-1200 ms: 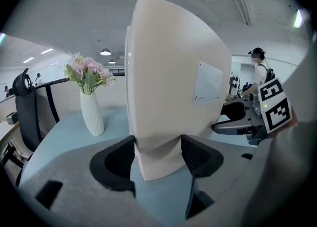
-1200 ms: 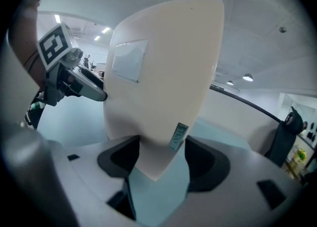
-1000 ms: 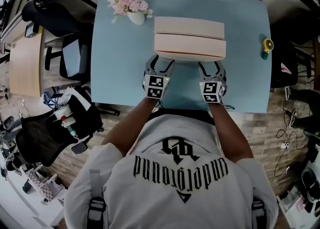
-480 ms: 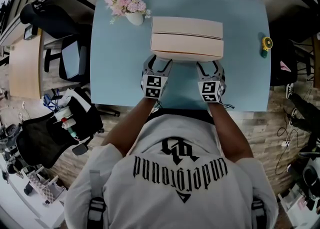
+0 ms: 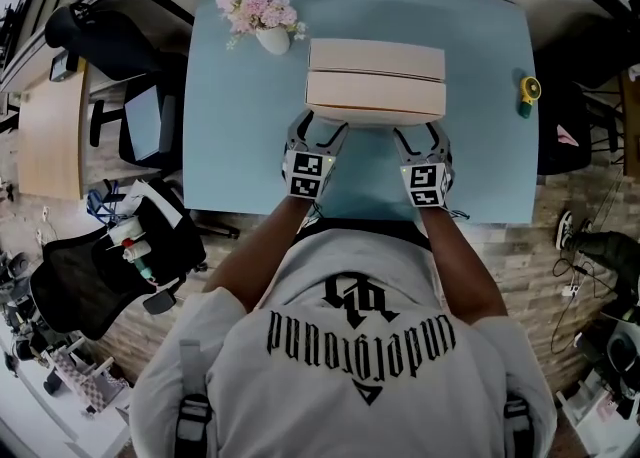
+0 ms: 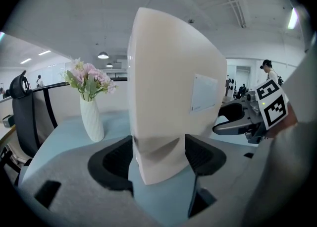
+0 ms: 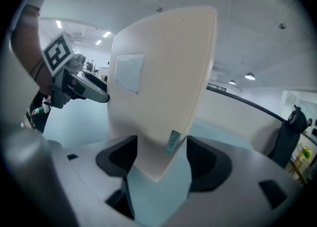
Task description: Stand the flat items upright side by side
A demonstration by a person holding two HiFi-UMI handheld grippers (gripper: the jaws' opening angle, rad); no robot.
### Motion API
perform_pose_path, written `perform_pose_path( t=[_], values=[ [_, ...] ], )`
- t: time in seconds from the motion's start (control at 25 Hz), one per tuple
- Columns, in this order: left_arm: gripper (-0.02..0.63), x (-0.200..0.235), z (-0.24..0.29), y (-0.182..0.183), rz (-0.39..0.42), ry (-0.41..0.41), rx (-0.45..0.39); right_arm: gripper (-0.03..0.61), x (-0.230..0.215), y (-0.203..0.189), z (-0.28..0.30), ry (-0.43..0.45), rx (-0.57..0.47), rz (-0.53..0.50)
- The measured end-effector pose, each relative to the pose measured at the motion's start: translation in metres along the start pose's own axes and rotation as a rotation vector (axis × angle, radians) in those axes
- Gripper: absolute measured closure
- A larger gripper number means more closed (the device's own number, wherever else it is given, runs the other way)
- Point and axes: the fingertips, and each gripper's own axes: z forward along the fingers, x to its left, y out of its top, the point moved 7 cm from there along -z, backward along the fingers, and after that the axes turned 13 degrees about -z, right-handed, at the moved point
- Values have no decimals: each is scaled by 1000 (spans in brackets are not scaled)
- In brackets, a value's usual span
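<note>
flat boxes upright, claws releasing
head view: near box [image 5: 375,98] against far box [image 5: 377,58], right of vase [image 5: 272,38] on counter [image 5: 240,146]. left gripper view: left claw [image 6: 158,154] opening, near box loose between. right gripper view: right claw [image 7: 161,159] likewise; standing looks done.

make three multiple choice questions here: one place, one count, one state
1. Where is the vase? A) left of the boxes B) on top of them C) on the floor
2. How many boxes are on the table? A) one B) two C) four
3. How are the boxes set? A) flat, stacked B) upright, side by side C) leaning on the vase
1 A, it stands by their left end; 2 B, two show; 3 B, both stand on edge
</note>
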Motion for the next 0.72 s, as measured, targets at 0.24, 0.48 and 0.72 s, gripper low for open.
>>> perform_pose_path(
  t=[0.24, 0.48, 0.72],
  values=[
    [261, -5, -29, 29, 17, -24, -79, 256, -13, 24, -30, -30, -81, 65],
    [259, -10, -65, 48, 22, -35, -154, 258, -24, 54, -65, -70, -137, 73],
    [290, -18, -91, 56, 24, -54, -206, 299, -21, 65, -90, -101, -152, 77]
  ],
)
